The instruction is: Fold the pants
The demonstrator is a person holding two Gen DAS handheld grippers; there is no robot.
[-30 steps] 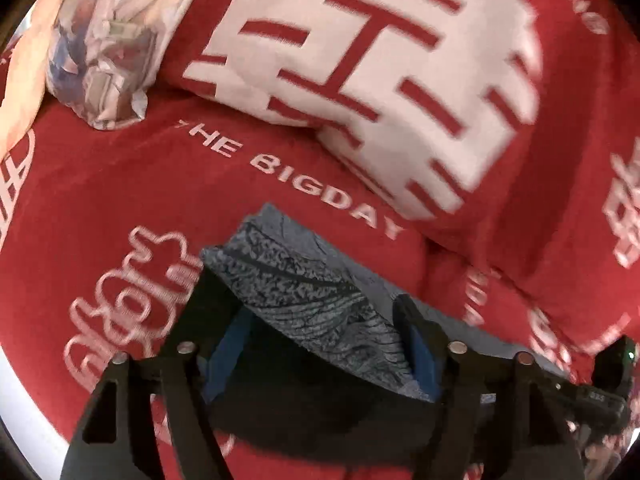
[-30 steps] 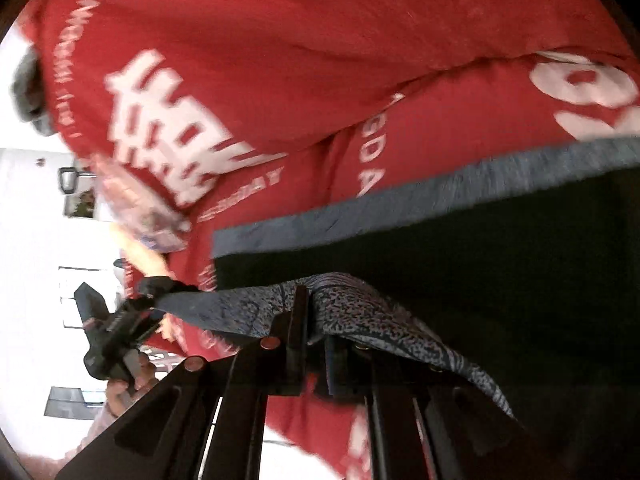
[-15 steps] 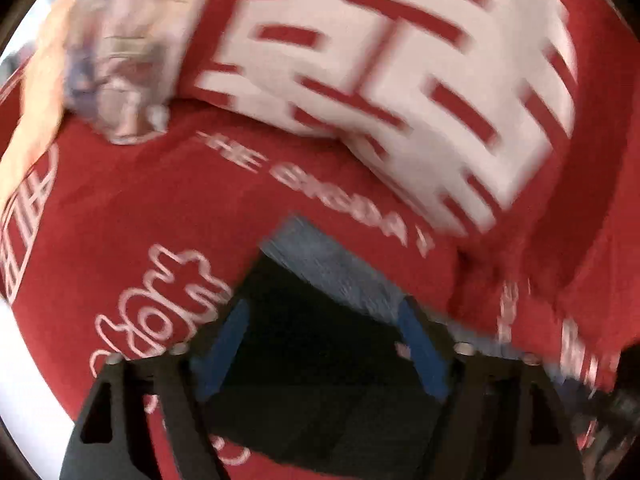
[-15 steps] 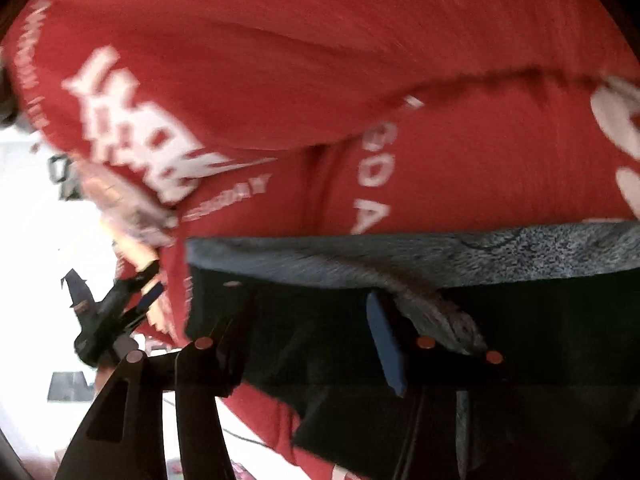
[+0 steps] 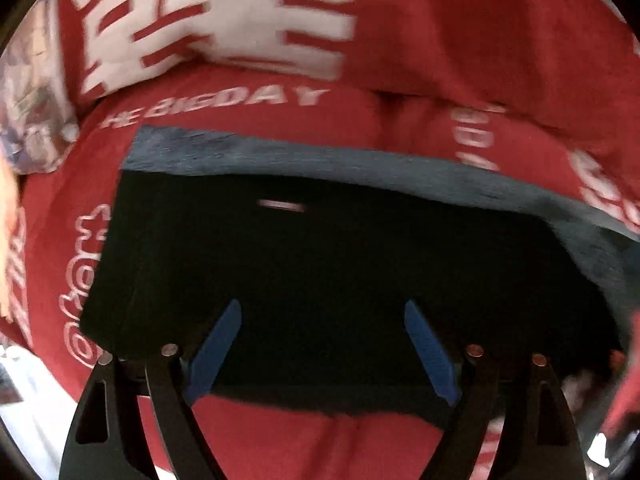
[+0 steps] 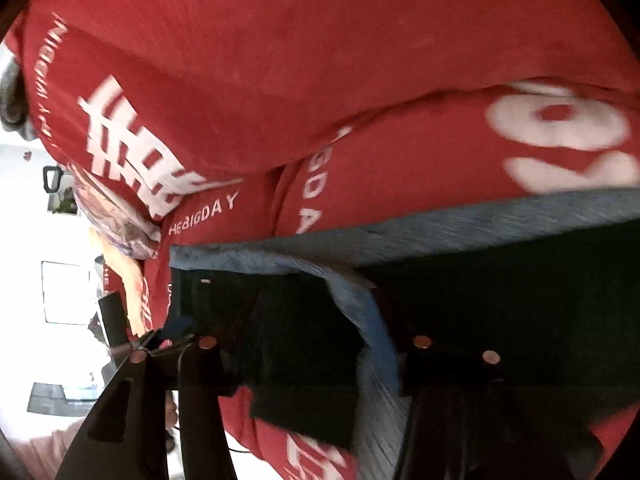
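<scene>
The pants (image 5: pixel 320 264) lie folded on the red bedspread (image 5: pixel 352 440), black with a grey waistband (image 5: pixel 304 156) along the far edge. My left gripper (image 5: pixel 323 308) points down over the black cloth near its front edge. It is open, its blue pads (image 5: pixel 216 352) wide apart with nothing gripped. In the right wrist view the pants (image 6: pixel 500 300) fill the lower right. My right gripper (image 6: pixel 280 332) is open over them. A grey flap of the waistband (image 6: pixel 352 292) curls up against its right finger, and that finger is mostly lost in the dark cloth.
A red pillow with a large white character (image 5: pixel 224 20) lies beyond the pants, and a patterned cushion (image 5: pixel 28 100) sits at the far left. The bed's edge and a bright white room (image 6: pixel 48 288) show at the left of the right wrist view.
My right gripper was shut on the grey cloth; it has let go and stands open. The left gripper has released its grey fold and slid sideways over the pants, which now lie flat.
</scene>
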